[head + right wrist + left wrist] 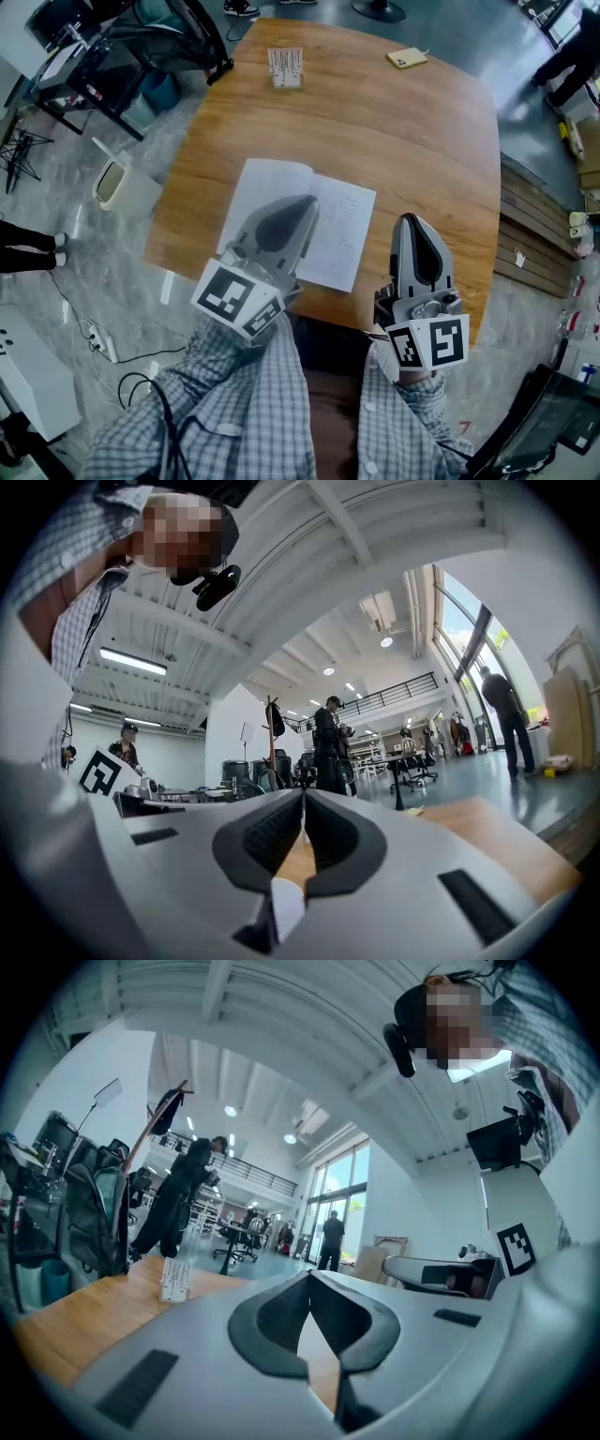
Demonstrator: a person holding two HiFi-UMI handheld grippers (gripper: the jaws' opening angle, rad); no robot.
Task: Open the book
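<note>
Book (342, 225) lies open on the worktop (394, 131)
Left claw (307, 203) and right claw (407, 221) pressed together, empty; page print too small to read

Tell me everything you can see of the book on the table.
The book lies open and flat on the wooden table, near its front edge. Its pages look like white paper, with faint print on the right one. The left gripper hangs over the left page, hiding part of it; whether it touches cannot be told.
</note>
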